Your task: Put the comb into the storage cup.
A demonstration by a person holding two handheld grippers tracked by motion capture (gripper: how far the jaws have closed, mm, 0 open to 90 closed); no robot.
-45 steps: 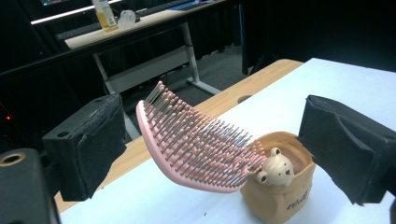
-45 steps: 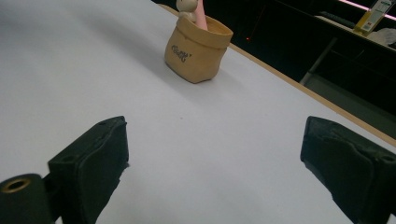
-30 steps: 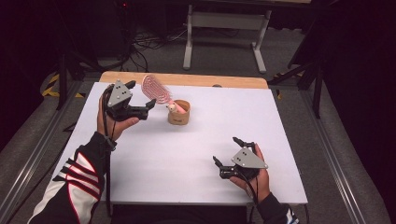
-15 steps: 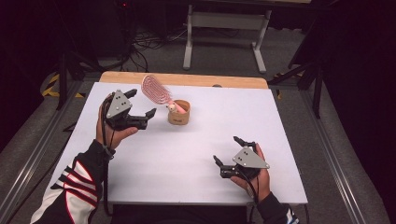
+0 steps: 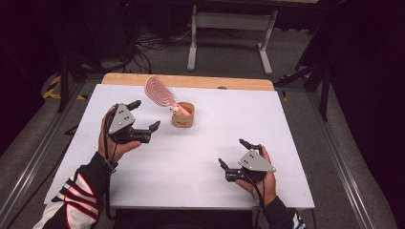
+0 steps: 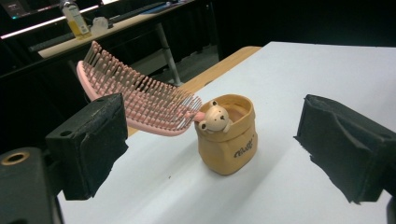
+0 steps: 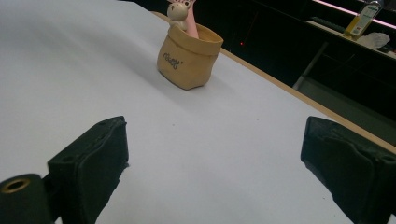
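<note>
We see the left gripper (image 5: 144,116) raised, jaws open, aimed at the tan pot (image 5: 183,115) holding the pink brush (image 5: 159,91) mid-back of the bench (image 5: 191,162). The right gripper (image 5: 233,153) rests low near the front edge, jaws open, empty.
</note>
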